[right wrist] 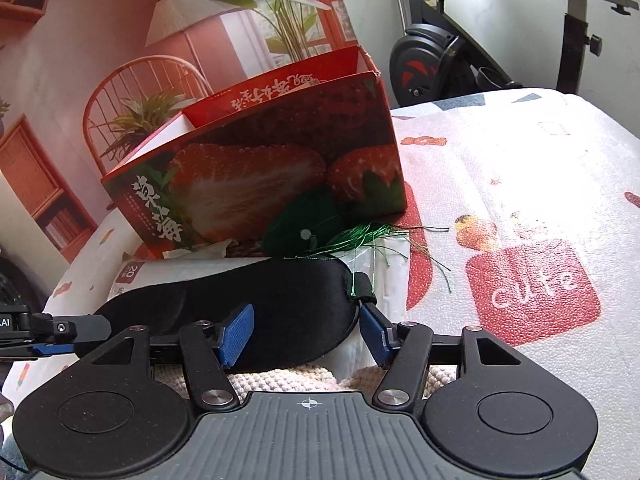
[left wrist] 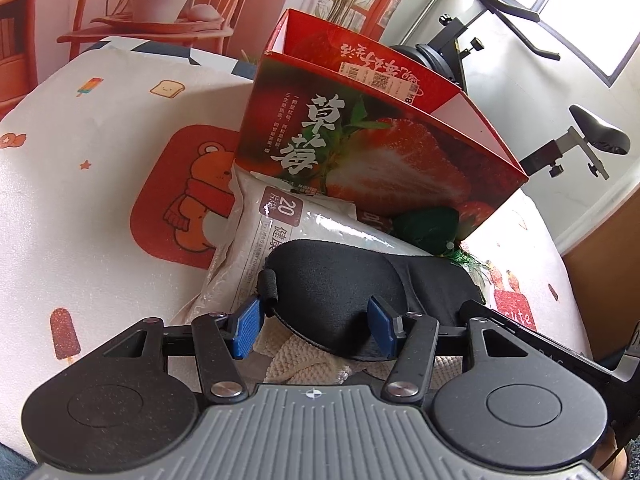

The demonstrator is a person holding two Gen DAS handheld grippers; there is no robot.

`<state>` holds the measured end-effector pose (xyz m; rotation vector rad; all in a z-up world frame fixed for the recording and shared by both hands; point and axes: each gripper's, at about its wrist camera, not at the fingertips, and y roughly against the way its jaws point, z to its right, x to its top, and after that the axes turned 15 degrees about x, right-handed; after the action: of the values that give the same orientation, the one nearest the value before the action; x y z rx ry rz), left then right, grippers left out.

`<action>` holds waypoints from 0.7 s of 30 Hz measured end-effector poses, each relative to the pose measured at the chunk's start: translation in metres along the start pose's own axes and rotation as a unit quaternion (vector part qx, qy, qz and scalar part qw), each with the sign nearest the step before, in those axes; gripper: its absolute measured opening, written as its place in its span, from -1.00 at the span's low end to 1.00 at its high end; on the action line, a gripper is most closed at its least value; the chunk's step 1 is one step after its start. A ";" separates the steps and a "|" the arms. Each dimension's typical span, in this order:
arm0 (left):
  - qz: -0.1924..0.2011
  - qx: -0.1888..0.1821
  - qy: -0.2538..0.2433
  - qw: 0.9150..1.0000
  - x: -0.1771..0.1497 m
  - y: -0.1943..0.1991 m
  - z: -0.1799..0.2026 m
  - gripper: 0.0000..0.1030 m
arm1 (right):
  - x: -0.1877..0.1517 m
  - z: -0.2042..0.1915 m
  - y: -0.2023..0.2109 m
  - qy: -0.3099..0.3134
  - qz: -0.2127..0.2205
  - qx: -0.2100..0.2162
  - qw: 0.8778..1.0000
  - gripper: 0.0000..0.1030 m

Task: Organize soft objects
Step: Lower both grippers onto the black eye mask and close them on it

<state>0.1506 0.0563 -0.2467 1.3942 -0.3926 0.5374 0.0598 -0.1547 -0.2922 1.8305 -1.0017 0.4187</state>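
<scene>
- The black eye mask [left wrist: 360, 280] lies on top of a white plastic pack [left wrist: 256, 248], just in front of the red strawberry box [left wrist: 360, 148], all on a surface covered with a white cartoon-print cloth [left wrist: 80, 200].
- The left claw [left wrist: 316, 326] straddles one eye-cup of the mask; its blue pads [left wrist: 246, 330] stand apart at a middling width, and the near edge of the mask sits between them. Whether the pads press on the fabric I cannot tell.
- The strap loop [left wrist: 269, 286] at that end of the mask lies just beyond the left-hand pad.
- The right claw [right wrist: 304, 334] sits at the other end of the mask [right wrist: 256, 304], its jaws at a middling width, with the mask's edge between them. One blue pad [right wrist: 237, 334] rests against the black fabric, while the other stands just beside the strap tab [right wrist: 366, 290], apart from the mask body.
- In the right wrist view, part of the left claw shows at the far left edge [right wrist: 48, 332].
- A cream knitted cloth [right wrist: 280, 380] lies under the near edge of the mask, close to both claws.
- A dark green fabric piece [right wrist: 304, 228] with a green tassel [right wrist: 368, 240] leans at the foot of the box [right wrist: 260, 168], touching the far side of the mask.
- The box stands open at the top and tilted.
- An exercise bike [right wrist: 440, 60] stands behind the covered surface.
</scene>
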 end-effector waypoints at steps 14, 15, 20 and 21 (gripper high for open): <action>0.011 0.004 -0.012 1.000 -0.002 -0.012 0.004 0.07 | 0.002 0.007 -0.014 -0.028 -0.010 0.018 0.999 0.24; 0.012 0.005 -0.013 1.000 -0.003 -0.013 0.004 0.05 | 0.003 0.008 -0.014 -0.029 -0.007 0.019 0.999 0.24; 0.016 0.008 -0.016 1.000 -0.004 -0.013 0.004 0.04 | 0.011 0.016 -0.015 -0.048 0.002 0.033 0.998 0.24; 0.015 0.008 -0.015 1.000 -0.005 -0.013 0.004 0.04 | 0.012 0.017 -0.015 -0.050 0.002 0.033 0.998 0.23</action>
<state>0.1546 0.0510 -0.2594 1.4150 -0.4349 0.5467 0.0762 -0.1721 -0.3015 1.9251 -1.0714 0.3695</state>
